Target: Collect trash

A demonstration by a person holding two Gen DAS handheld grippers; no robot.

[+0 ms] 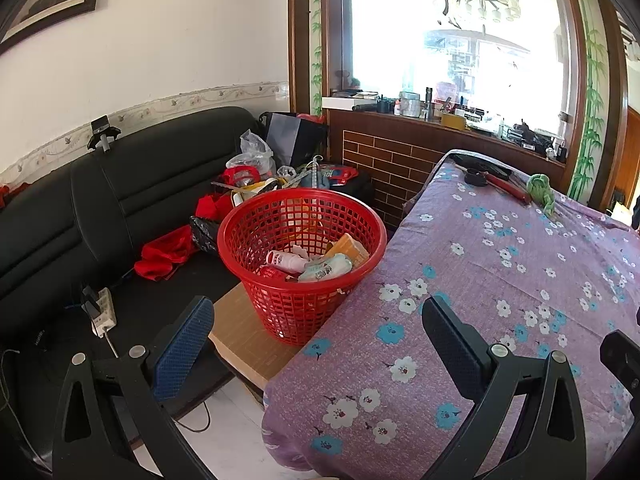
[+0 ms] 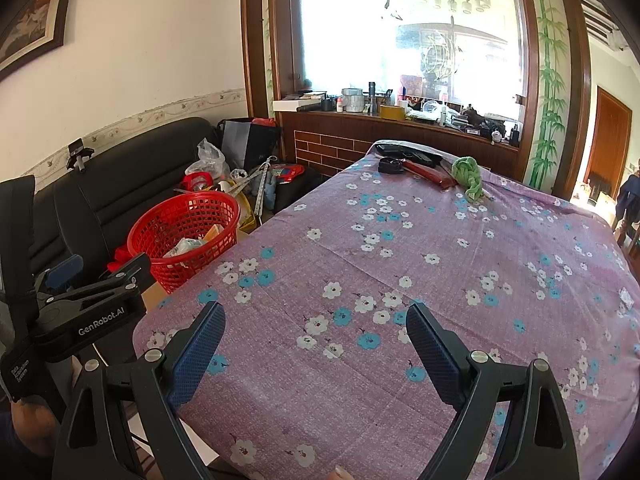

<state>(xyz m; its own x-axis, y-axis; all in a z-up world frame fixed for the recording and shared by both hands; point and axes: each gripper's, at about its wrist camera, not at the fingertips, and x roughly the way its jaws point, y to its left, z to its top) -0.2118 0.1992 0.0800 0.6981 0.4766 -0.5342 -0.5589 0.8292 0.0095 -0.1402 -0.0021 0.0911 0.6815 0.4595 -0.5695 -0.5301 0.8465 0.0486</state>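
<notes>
1. Nearest me lies the purple flowered cloth (image 2: 400, 240) over the table, bare across its near and middle parts.
2. My right claw (image 2: 316, 344) hovers above that cloth, fingers spread wide apart, gripping nothing.
3. My left claw (image 1: 316, 332) hangs over the table's left edge, fingers likewise wide apart and empty, aimed at the red basket (image 1: 302, 256).
4. The basket stands on a low wooden stand (image 1: 244, 332) just left of the table; inside lie a small bottle (image 1: 286, 261) and wrappers.
5. Behind it a black sofa (image 1: 120, 188) carries red cloth and bags.
6. At the table's far end a green knotted rag (image 2: 468, 176) lies beside a red tool (image 2: 424, 172).
7. Only the right view shows my left claw from outside; only the left view shows the basket's contents clearly.
</notes>
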